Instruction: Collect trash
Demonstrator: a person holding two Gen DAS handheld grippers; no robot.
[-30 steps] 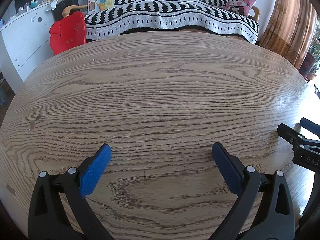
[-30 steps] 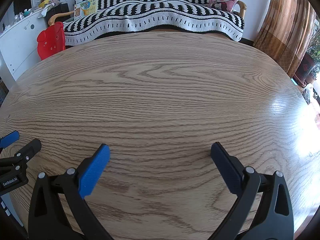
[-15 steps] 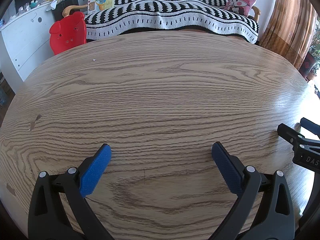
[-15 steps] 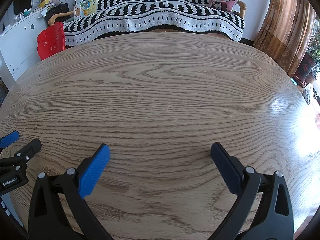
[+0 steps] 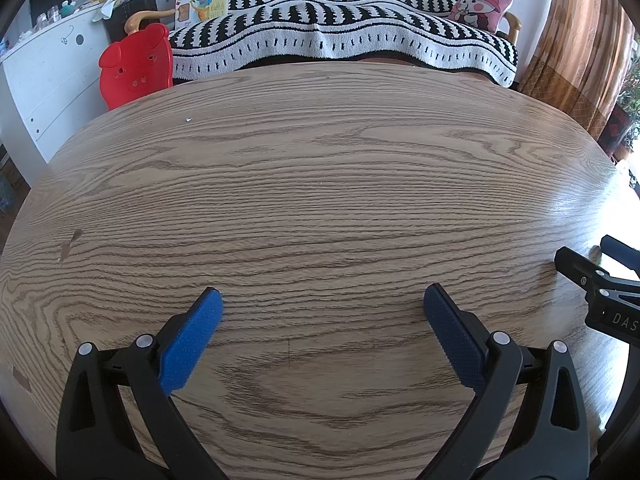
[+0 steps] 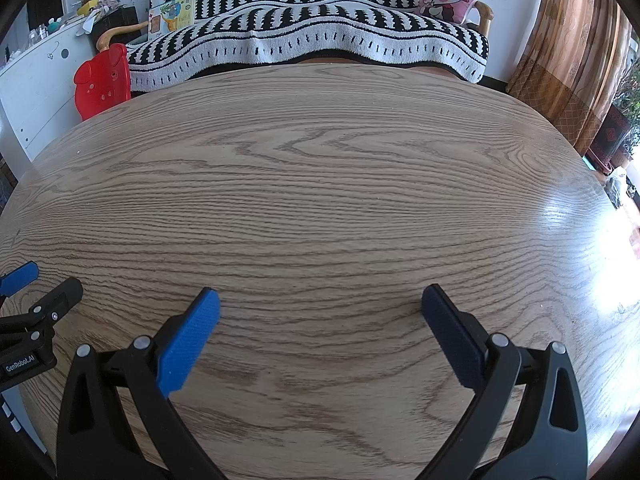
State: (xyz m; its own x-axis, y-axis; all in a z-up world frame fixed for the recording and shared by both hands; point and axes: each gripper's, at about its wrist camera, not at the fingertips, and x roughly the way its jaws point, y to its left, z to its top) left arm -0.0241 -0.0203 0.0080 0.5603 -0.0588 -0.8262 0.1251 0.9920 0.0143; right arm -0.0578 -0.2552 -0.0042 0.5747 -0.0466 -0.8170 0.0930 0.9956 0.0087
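In the left wrist view the left gripper (image 5: 322, 300) is held agape and empty, a tiny white scrap (image 5: 188, 119) — the only trash seen — lying at eleven o'clock on the table (image 5: 320, 184); in the right wrist view the right gripper (image 6: 320, 300) is likewise spread, no trash being shown — the left judged nearer.

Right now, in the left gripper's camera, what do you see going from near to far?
Left gripper with open jaws → wooden table → striped sofa blanket → pink cartoon pillow.
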